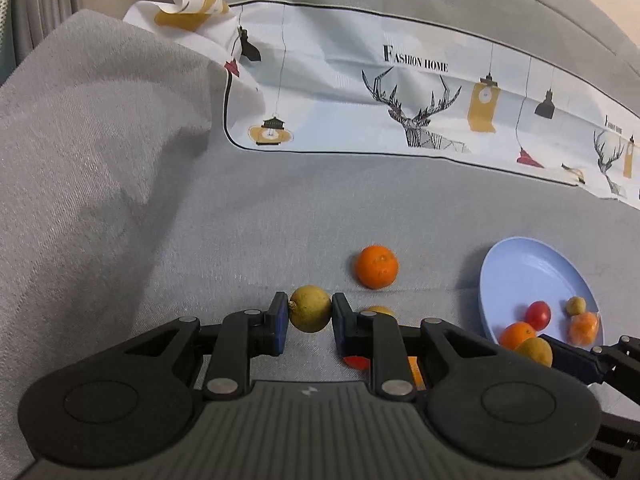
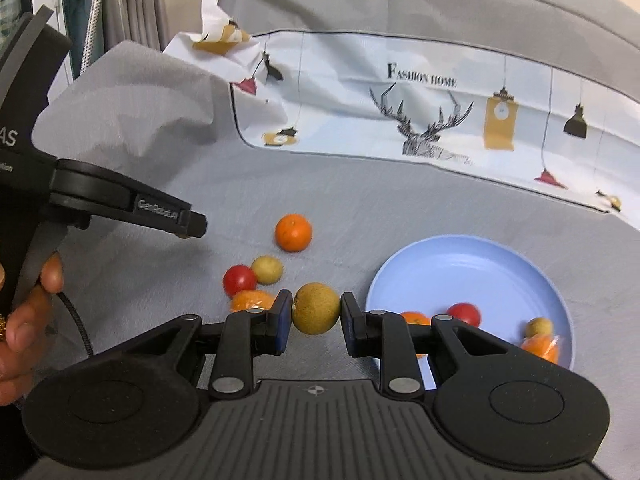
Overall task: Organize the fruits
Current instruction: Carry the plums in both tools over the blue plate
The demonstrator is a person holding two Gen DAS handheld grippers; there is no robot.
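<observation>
My left gripper (image 1: 310, 313) is shut on a yellow-green round fruit (image 1: 310, 308), lifted above the grey sofa seat. My right gripper (image 2: 316, 312) is shut on a brownish-yellow round fruit (image 2: 316, 309) just left of the light blue plate (image 2: 460, 264). The plate (image 1: 520, 272) holds a red tomato (image 2: 464, 314), an orange, a small yellow fruit (image 2: 539, 327) and a wrapped orange piece (image 2: 542, 346). Loose on the seat lie an orange (image 2: 293, 233), a tomato (image 2: 239, 280), a small yellow fruit (image 2: 267, 269) and a wrapped orange piece (image 2: 252, 300).
A white printed cloth (image 1: 400, 92) lies along the sofa back. A grey raised cushion (image 1: 100, 140) rises on the left. In the right wrist view a person's hand (image 2: 24, 312) grips the left gripper's handle at the left edge.
</observation>
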